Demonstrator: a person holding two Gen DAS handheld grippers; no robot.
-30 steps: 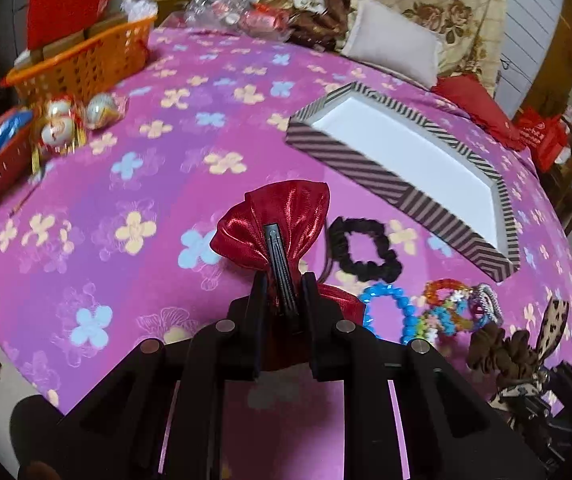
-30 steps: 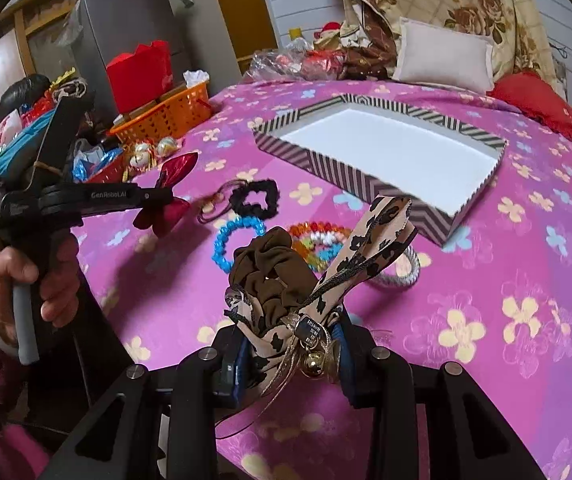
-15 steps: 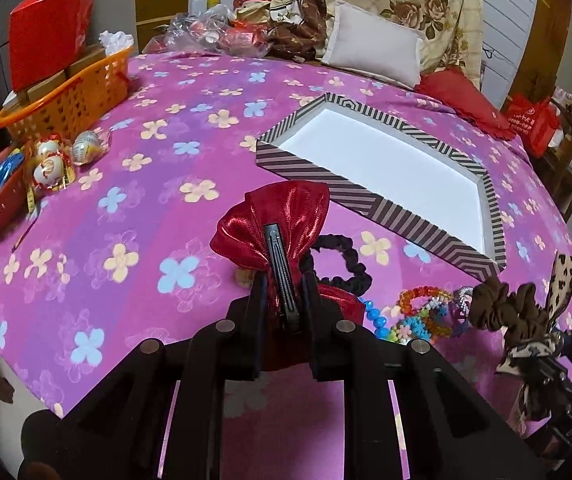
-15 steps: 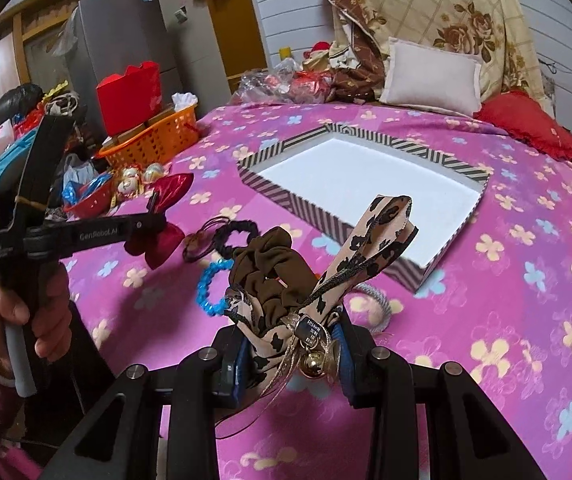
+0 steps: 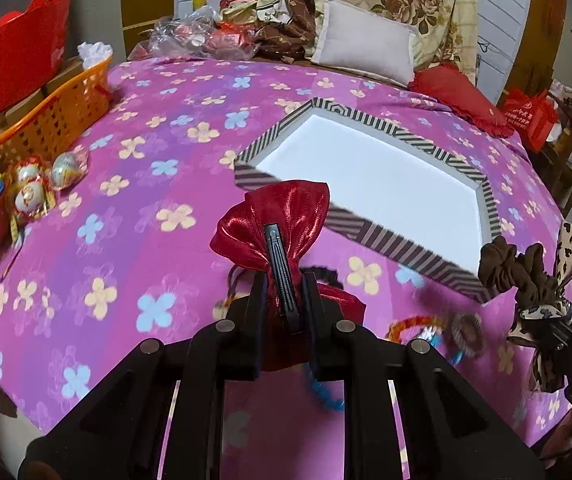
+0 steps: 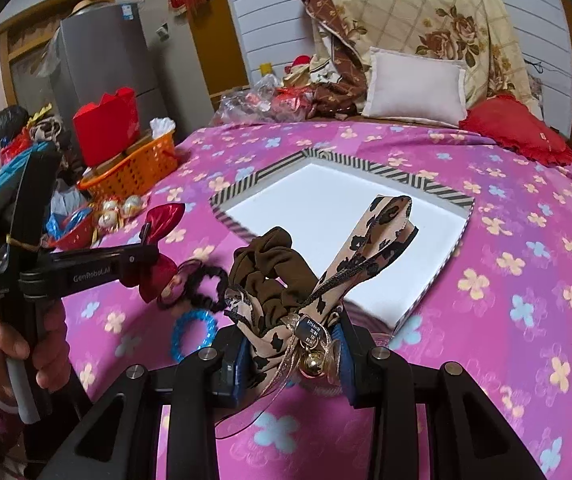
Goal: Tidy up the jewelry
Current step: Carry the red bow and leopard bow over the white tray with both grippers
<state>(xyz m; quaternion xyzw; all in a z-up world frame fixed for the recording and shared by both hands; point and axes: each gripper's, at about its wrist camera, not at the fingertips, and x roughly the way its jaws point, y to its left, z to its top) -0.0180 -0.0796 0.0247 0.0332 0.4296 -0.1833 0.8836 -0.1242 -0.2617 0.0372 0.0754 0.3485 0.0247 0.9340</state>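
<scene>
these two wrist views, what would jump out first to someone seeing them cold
The shiny red bow clip pinched in the left gripper, and the brown leopard-print scrunchie clamped in the right gripper. Beyond both lies the empty striped tray on the pink flowered cloth.

I am looking across a pink flower-print bedcover [image 6: 526, 240] toward a white plank wall [image 6: 270, 20] at the far end. A grey fridge [image 6: 102, 60] is standing far left, and a floral quilt [image 6: 426, 8] is hanging far right above a white pillow [image 6: 414, 88].

Soft indoor light, fisheye-bent dark corners, slight motion blur
</scene>
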